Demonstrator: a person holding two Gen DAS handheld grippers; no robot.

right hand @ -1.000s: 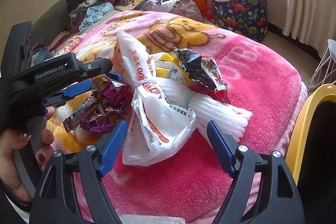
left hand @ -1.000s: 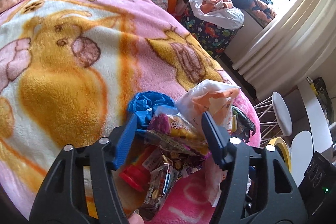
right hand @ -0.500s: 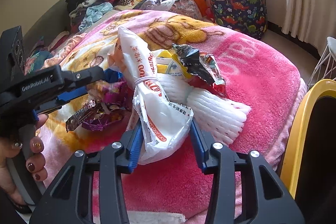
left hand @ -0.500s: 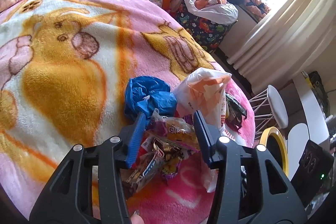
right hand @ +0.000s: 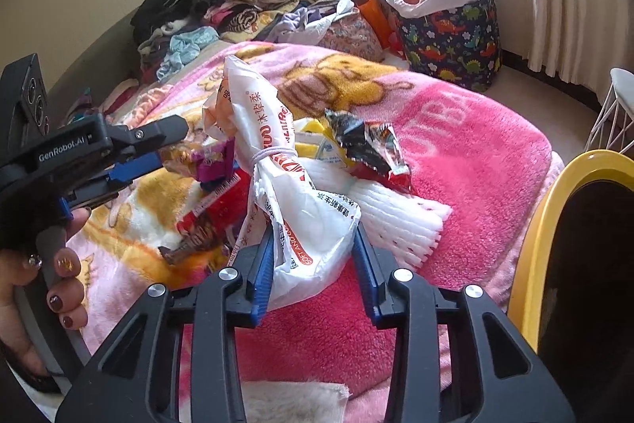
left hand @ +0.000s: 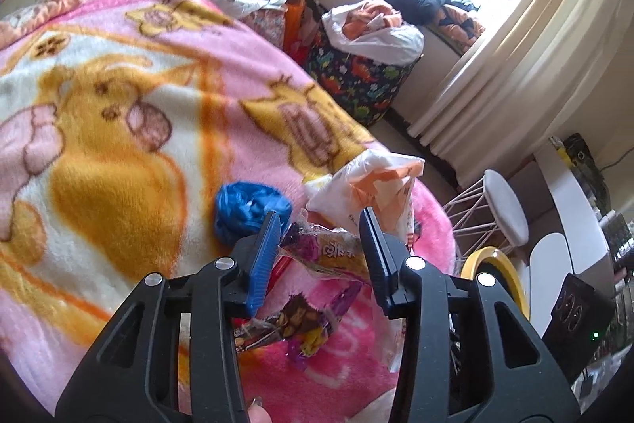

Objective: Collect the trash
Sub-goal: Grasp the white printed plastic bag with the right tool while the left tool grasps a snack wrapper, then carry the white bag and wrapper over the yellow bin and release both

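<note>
Closing further within this last second, both pairs of jaws, and now clamping trash: right gripper (right hand: 313,264) pinching the lower bulge of the tied white plastic bag (right hand: 293,185), left gripper (left hand: 321,244) squeezing the purple-and-yellow snack wrapper (left hand: 329,252). Lifting both clear of the pink blanket (left hand: 119,106), other wrappers dangling beneath the left-hand catch. Meaning, probably, two pieces secured at once and ready for carrying toward the yellow-rimmed bin (right hand: 562,193) just beside the bed. Lying beyond and not yet collected: white foam sleeve (right hand: 396,217), crumpled black-and-red wrapper (right hand: 368,145), blue plastic wad (left hand: 245,205).
</note>
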